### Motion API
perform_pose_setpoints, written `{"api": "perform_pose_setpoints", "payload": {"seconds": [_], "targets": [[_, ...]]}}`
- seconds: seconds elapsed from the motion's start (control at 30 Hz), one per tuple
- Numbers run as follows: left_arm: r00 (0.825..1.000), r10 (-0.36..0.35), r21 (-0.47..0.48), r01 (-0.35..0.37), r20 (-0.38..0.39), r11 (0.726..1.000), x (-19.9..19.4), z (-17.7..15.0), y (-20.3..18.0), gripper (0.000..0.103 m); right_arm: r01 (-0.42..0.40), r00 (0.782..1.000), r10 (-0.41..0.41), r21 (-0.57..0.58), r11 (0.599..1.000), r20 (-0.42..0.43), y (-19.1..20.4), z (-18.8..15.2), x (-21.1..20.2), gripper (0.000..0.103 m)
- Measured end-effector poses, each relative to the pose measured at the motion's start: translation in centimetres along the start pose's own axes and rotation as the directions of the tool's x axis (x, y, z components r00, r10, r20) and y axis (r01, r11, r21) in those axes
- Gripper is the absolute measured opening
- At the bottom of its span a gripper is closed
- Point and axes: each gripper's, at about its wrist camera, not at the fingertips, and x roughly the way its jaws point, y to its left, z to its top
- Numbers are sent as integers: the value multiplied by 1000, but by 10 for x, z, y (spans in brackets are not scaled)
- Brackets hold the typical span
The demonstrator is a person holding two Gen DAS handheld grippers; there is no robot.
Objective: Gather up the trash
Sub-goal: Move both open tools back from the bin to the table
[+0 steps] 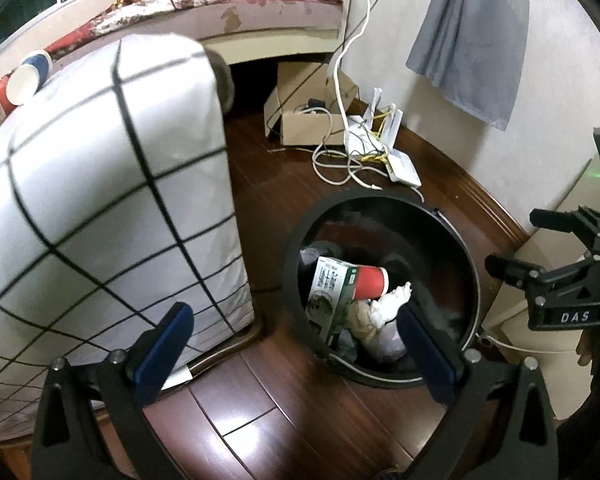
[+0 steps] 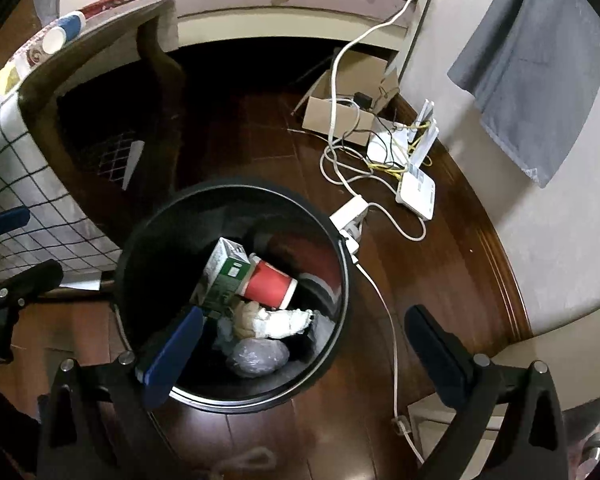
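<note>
A black round bin stands on the dark wood floor. In it lie a green and white carton, a red paper cup, crumpled white paper and a grey plastic wad. My left gripper hovers over the bin's near left rim, open, nothing between its fingers. My right gripper hangs over the bin from the other side, open and empty too; it shows in the left wrist view at the right edge. A blue and white paper cup lies on the table.
A table with a checked white cloth stands left of the bin. Behind are a cardboard box, a white router, a power strip and loose cables. A grey cloth hangs on the wall.
</note>
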Motion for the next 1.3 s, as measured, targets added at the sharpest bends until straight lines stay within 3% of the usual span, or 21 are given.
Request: {"api": "perform_pose_setpoints", "payload": {"seconds": [0.4,0.83,1.3], "targets": [[997,57,-48,-55,52,997,-35,1,17,102,-27,996,28,-23,999,87,20,13,-41,102],[984,104,-104,-89,142,991,-80,6,44,102,-94,979,105,-67,993,175,67,34,-76,102],[956,216,-215,-173,199,961,-120,1,112,102,-224,929,240,-89,970,281,111,63,-92,102]]}}
